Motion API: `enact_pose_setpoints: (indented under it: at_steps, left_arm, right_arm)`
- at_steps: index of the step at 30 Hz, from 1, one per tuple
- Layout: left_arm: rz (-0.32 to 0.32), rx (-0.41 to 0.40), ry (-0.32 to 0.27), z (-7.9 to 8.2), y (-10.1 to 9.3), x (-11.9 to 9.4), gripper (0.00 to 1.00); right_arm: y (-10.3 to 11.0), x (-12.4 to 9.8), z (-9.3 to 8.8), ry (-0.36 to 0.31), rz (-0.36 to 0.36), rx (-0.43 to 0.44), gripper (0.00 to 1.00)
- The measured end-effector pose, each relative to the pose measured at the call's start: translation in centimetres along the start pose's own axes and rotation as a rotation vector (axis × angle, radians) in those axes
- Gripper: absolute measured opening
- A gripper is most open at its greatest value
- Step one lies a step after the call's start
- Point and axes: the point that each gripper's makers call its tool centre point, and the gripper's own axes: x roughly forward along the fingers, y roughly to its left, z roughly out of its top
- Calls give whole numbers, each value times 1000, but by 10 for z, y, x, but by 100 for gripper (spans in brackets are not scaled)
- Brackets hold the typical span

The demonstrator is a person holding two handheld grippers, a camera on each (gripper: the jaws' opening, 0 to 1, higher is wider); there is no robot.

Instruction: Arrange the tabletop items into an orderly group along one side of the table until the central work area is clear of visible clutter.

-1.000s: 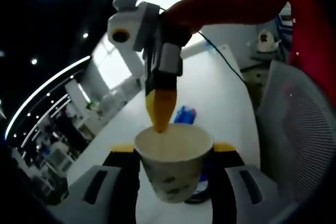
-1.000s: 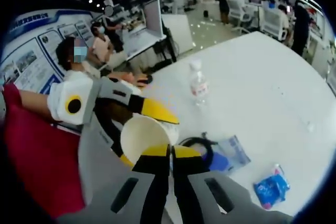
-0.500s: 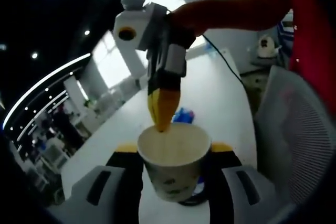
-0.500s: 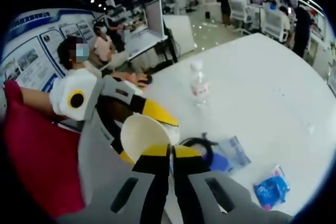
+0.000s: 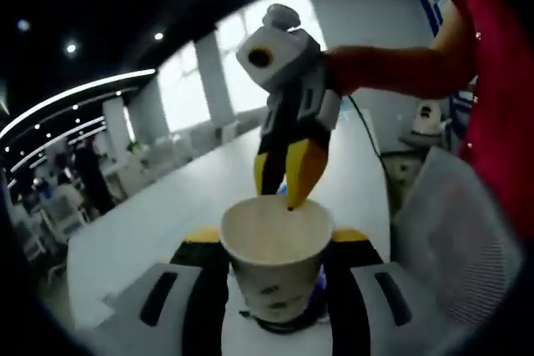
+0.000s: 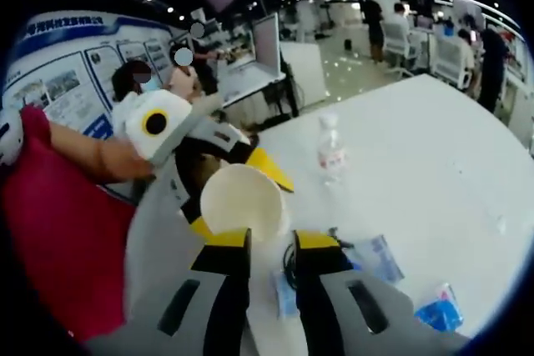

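The left tool (image 5: 271, 243) grips the upright paper cup (image 5: 275, 268) by its sides. The right tool (image 5: 289, 181) hovers just above the cup's far rim, jaws slightly parted and empty, with the tabletop (image 6: 434, 147) below.

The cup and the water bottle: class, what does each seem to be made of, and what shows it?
Cup: likely paper, matte off-white, thin rolled rim, printed pattern on its wall. Water bottle: apparently clear plastic, see-through body with a white cap.

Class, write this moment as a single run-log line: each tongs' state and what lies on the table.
left tongs: shut on paper cup | right tongs: open, at cup rim | table: water bottle, blue packets
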Motion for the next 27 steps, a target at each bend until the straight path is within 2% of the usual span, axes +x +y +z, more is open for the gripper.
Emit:
enact_pose_setpoints:
  at_steps: [5,9,13,17,21,27]
  left_arm:
    - [6,-68,-11,-5,7,-5,41]
    - [22,-190,-50,-5,18,-9,41]
    - [33,-272,-97,1,29,-13,42]
    - [55,-329,-133,10,38,-14,42]
    - [78,-368,-170,21,45,-14,42]
    - [96,-378,-184,32,47,-10,42]
  right_arm:
    - [0,-4,0,-31,-3,-60,29]
    - [3,-5,-3,-51,-4,-107,35]
    - [4,-1,-7,-65,-30,-169,39]
    - [4,5,-3,-105,-77,-218,42]
    - [-1,14,13,-209,-151,-224,46]
    - [-2,22,29,-298,-196,-226,49]
